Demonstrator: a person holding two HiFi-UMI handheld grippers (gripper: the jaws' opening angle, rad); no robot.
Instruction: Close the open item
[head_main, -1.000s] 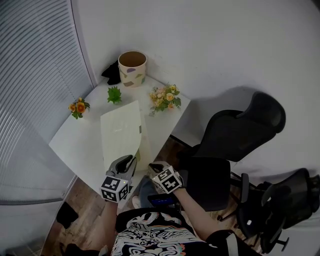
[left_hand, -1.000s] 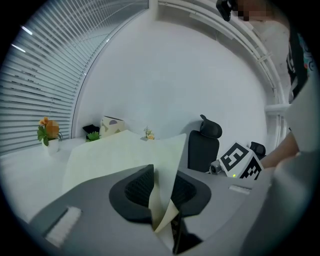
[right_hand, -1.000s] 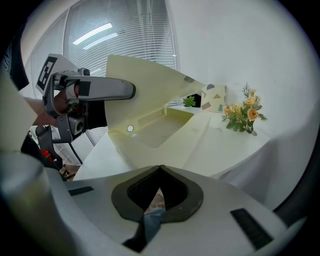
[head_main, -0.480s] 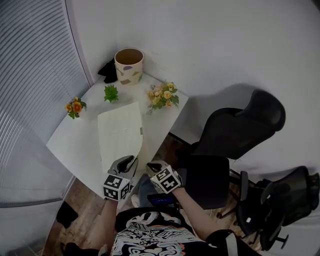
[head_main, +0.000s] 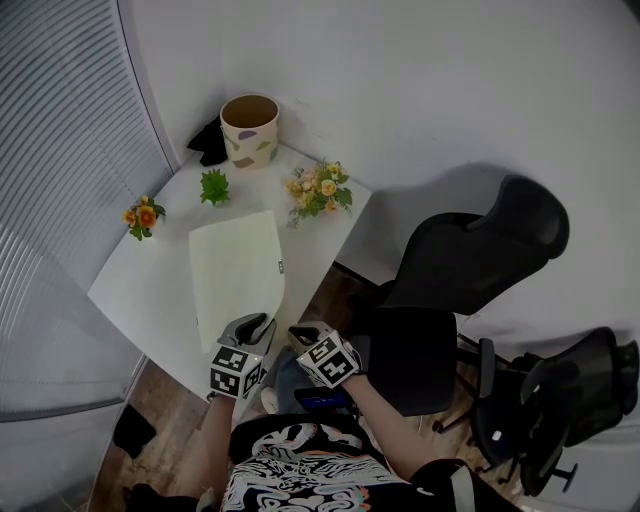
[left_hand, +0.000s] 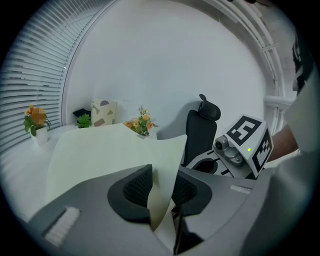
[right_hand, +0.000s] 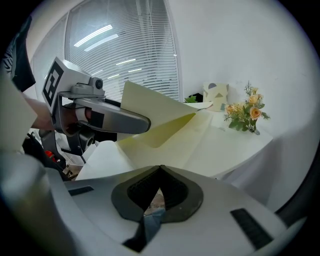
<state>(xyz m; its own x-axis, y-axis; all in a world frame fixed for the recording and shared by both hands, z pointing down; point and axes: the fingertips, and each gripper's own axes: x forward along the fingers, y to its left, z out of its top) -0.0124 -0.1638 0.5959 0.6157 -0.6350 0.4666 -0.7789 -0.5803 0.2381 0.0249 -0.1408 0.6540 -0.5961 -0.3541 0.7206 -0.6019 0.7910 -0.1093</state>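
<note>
A pale yellow folder (head_main: 237, 270) lies on the white table (head_main: 140, 290), its cover almost flat in the head view. My left gripper (head_main: 255, 325) is at the folder's near corner, over the table's front edge. In the left gripper view the cover's corner (left_hand: 167, 160) runs between the jaws of my left gripper (left_hand: 161, 187), which have just been opening; a little room shows beside the sheet. In the right gripper view the left gripper (right_hand: 115, 120) still props the cover (right_hand: 160, 117) slightly up. My right gripper (head_main: 300, 333) (right_hand: 160, 186) hangs just right of it, shut on nothing.
A patterned pot (head_main: 249, 128), a small green plant (head_main: 213, 186) and two flower bunches (head_main: 318, 190) (head_main: 138, 215) stand at the table's far side. Black office chairs (head_main: 480, 260) stand to the right. Window blinds (head_main: 60, 150) run along the left.
The folder's cover has dropped from standing steeply raised to lying nearly flat. The left gripper has sunk with it. The right gripper has stayed put.
</note>
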